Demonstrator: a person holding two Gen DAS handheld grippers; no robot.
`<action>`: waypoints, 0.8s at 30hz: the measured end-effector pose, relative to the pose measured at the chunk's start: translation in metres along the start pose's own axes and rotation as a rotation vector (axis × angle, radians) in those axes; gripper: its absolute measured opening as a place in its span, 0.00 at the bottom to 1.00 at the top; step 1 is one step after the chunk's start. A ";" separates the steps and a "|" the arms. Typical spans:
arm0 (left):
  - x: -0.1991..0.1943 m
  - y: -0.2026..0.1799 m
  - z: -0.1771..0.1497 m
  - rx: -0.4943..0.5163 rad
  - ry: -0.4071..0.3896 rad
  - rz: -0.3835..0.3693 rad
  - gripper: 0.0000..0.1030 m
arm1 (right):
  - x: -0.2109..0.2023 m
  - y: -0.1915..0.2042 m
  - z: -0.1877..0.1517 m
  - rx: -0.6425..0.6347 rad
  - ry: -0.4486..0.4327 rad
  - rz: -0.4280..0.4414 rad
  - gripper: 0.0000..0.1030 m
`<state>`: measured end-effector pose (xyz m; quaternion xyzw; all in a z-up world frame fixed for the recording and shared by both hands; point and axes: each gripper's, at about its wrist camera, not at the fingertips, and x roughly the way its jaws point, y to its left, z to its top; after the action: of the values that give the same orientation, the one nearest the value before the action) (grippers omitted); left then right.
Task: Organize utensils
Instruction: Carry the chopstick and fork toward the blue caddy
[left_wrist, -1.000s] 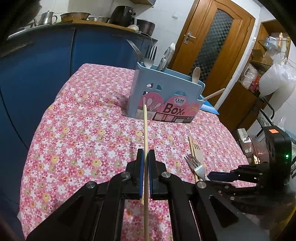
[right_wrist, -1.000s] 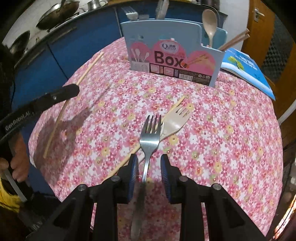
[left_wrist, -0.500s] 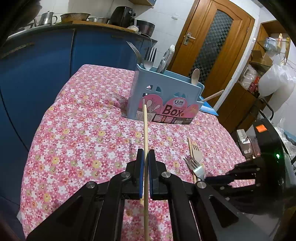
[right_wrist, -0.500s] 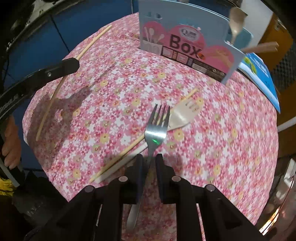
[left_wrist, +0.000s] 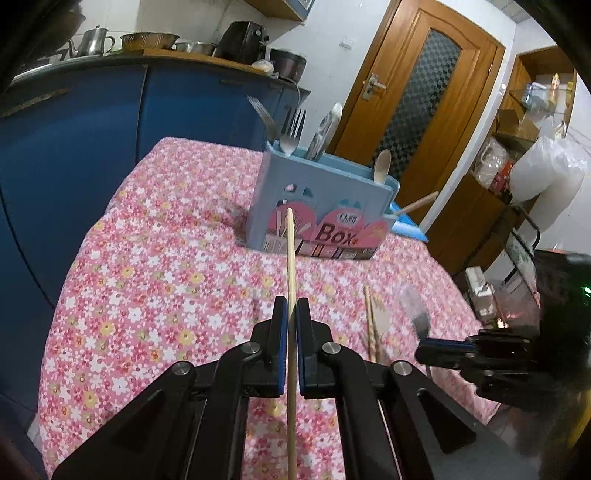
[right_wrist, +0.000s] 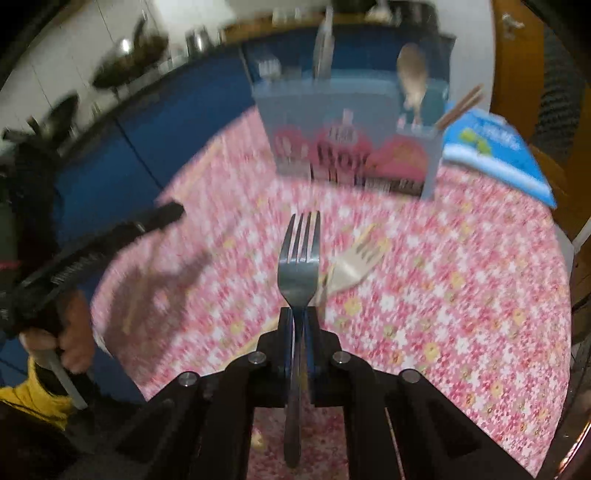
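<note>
My left gripper (left_wrist: 291, 306) is shut on a wooden chopstick (left_wrist: 290, 258) that points toward the blue utensil box (left_wrist: 321, 206). My right gripper (right_wrist: 298, 314) is shut on a metal fork (right_wrist: 300, 258) and holds it above the floral tablecloth (right_wrist: 443, 295), tines toward the box (right_wrist: 351, 122). A wooden fork (right_wrist: 356, 260) and a second chopstick (left_wrist: 369, 321) lie on the cloth. The box holds forks, a knife, a wooden spoon and chopsticks. The right gripper also shows in the left wrist view (left_wrist: 439, 349), with the fork blurred.
A blue booklet (right_wrist: 495, 155) lies right of the box. Blue cabinets (left_wrist: 74, 129) with pots on top stand behind and left of the table. A wooden door (left_wrist: 417, 92) is behind. The table edge drops off at right.
My right gripper closed on the metal fork and lifted it off the cloth. The left gripper keeps holding the chopstick, almost still.
</note>
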<state>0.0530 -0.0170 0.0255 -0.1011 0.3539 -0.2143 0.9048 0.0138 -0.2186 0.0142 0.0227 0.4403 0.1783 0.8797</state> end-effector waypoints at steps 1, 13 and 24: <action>-0.001 -0.001 0.002 -0.003 -0.012 -0.001 0.02 | -0.006 0.002 0.000 -0.002 -0.054 -0.007 0.07; 0.000 -0.016 0.045 0.010 -0.118 -0.008 0.02 | -0.036 -0.005 0.030 0.011 -0.312 -0.082 0.04; 0.011 -0.037 0.104 0.022 -0.243 -0.026 0.02 | -0.055 -0.024 0.068 0.022 -0.413 -0.106 0.03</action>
<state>0.1200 -0.0513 0.1072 -0.1212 0.2379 -0.2160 0.9392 0.0438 -0.2518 0.0928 0.0451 0.2531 0.1186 0.9591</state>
